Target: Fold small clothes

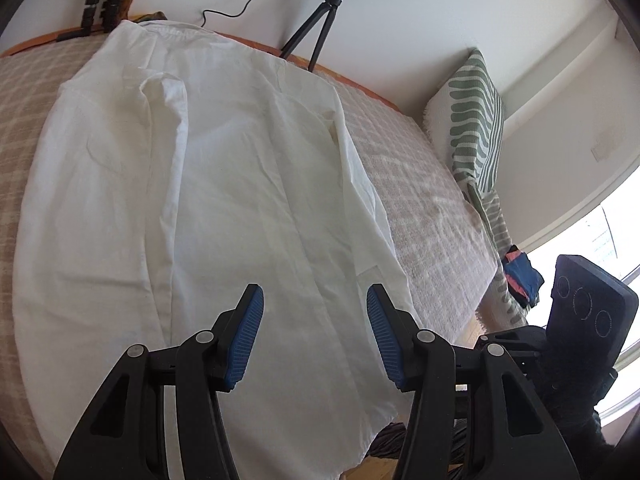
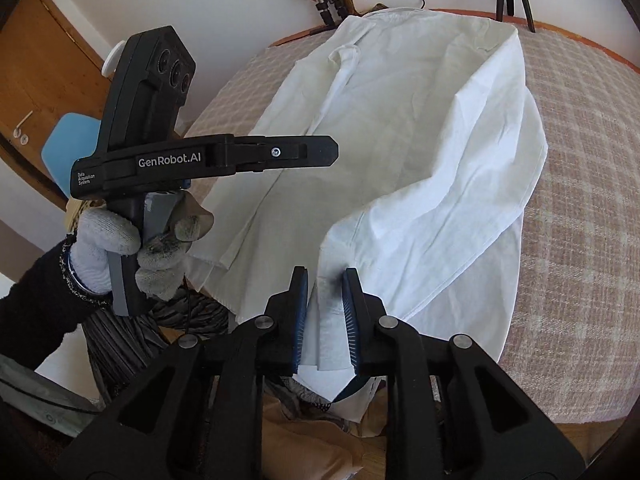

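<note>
A white long-sleeved shirt (image 1: 224, 184) lies spread on a bed with a beige checked cover (image 1: 424, 200), collar at the far end. My left gripper (image 1: 315, 300) is open and empty above the shirt's near hem. In the right wrist view the shirt (image 2: 420, 128) has its right sleeve folded over the body. My right gripper (image 2: 326, 280) is shut on the sleeve's cuff (image 2: 328, 320) at the near edge of the bed. The left gripper (image 2: 332, 152) also shows there, held by a gloved hand above the shirt's left side.
A green-striped pillow (image 1: 476, 120) leans at the bed's right end. A tripod with a ring light (image 1: 320, 32) stands behind the bed. A wooden door (image 2: 36, 80) and a blue chair (image 2: 72, 136) are at left. A window (image 1: 600, 248) is at right.
</note>
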{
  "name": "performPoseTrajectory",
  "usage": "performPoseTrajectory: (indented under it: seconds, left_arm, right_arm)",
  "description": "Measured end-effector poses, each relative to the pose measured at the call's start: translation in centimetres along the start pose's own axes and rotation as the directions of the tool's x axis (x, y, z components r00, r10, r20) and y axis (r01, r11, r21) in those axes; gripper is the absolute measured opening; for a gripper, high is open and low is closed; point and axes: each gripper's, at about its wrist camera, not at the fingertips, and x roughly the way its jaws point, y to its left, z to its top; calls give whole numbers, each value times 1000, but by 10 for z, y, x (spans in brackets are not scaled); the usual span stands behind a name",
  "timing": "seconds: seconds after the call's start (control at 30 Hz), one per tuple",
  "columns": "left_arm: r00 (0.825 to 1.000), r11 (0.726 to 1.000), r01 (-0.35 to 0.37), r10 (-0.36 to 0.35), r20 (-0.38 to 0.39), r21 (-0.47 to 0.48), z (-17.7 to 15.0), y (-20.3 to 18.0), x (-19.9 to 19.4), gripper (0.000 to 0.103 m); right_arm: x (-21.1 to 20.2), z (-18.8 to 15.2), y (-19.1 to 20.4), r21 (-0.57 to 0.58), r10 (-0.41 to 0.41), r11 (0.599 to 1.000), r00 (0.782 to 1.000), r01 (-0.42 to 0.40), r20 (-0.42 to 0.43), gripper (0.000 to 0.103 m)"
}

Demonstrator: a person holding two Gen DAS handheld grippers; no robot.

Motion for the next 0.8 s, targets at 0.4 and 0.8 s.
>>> performPoseTrajectory:
  seconds: [0.4, 0.8]
  left_arm:
    - [994, 998, -6, 12, -105, 56, -21, -19, 36, 53]
    - [994, 996, 85, -83, -76, 14, -33, -10, 42, 11]
  right_arm:
    - [-61, 72, -86, 200, -135, 975, 970, 94, 203, 51]
    - [4, 201, -172, 280, -301, 925, 946, 258, 123, 51]
